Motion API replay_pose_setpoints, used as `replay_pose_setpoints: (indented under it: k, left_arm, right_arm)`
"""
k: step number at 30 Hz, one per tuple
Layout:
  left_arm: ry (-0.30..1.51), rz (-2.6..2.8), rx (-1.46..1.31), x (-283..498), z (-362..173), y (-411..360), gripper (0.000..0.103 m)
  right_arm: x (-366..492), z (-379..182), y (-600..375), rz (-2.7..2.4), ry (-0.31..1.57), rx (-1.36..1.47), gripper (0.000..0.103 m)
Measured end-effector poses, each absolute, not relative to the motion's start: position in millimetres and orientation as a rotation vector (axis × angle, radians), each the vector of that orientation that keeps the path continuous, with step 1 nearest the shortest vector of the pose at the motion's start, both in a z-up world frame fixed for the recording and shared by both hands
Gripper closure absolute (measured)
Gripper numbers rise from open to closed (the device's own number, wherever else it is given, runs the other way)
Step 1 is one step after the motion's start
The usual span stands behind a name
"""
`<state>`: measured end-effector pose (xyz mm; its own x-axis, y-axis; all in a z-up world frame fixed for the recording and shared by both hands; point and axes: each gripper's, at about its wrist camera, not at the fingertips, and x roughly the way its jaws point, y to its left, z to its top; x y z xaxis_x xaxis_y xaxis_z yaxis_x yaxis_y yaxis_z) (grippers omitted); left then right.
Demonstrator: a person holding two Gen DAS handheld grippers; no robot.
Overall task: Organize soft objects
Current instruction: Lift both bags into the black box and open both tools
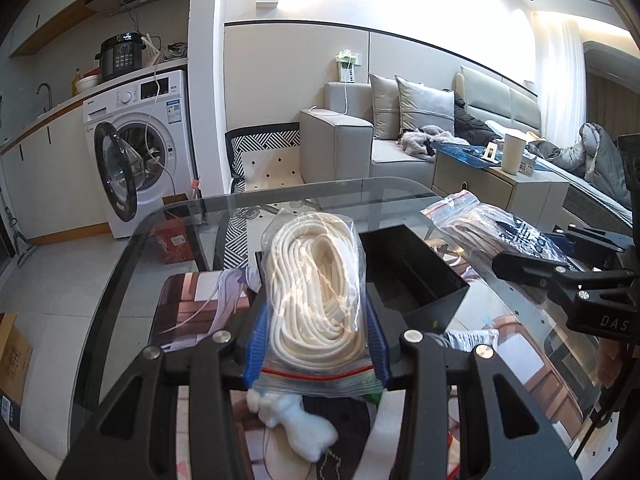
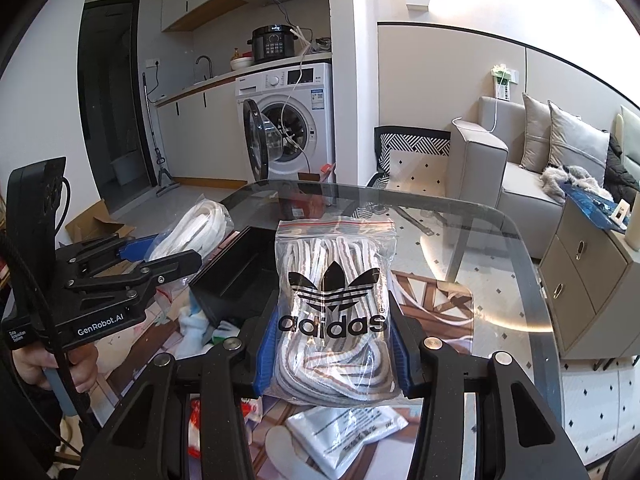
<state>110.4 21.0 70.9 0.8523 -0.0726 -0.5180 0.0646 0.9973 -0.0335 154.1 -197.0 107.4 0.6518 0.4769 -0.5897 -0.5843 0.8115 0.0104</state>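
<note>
While the left tool [image 1: 316,344] clenched a clear bag of white cord [image 1: 316,280] above the glass worktop [image 1: 520,320], the right tool [image 2: 334,344] gripped the adidas bag of striped laces [image 2: 334,300], both raised beside the black box [image 1: 408,268] mid-worktop.

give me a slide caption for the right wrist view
Right gripper clamps an adidas zip bag of striped socks above the glass table, black bin ahead, left gripper holding a white rope bag.
</note>
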Motion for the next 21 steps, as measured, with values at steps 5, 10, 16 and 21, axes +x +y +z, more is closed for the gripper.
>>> replay_pose_setpoints:
  k: [5,10,16,21]
  left_arm:
    - [0.559,-0.074,-0.008,123.7,69.0,20.9,0.061]
    - [0.587,-0.08,-0.004,136.6,62.2,19.8,0.061]
    - [0.625,-0.091,-0.001,150.1,53.7,18.3,0.061]
    - [0.651,-0.101,0.006,158.5,46.8,14.3,0.061]
  right_arm:
    - [168.4,100.4,-188.1,0.612,0.65,-0.212,0.056]
    - [181.8,91.9,-179.5,0.622,0.689,-0.245,0.056]
    - [193.7,82.1,-166.1,0.633,0.729,-0.29,0.056]
    - [200.6,76.3,-158.8,0.638,0.756,-0.323,0.056]
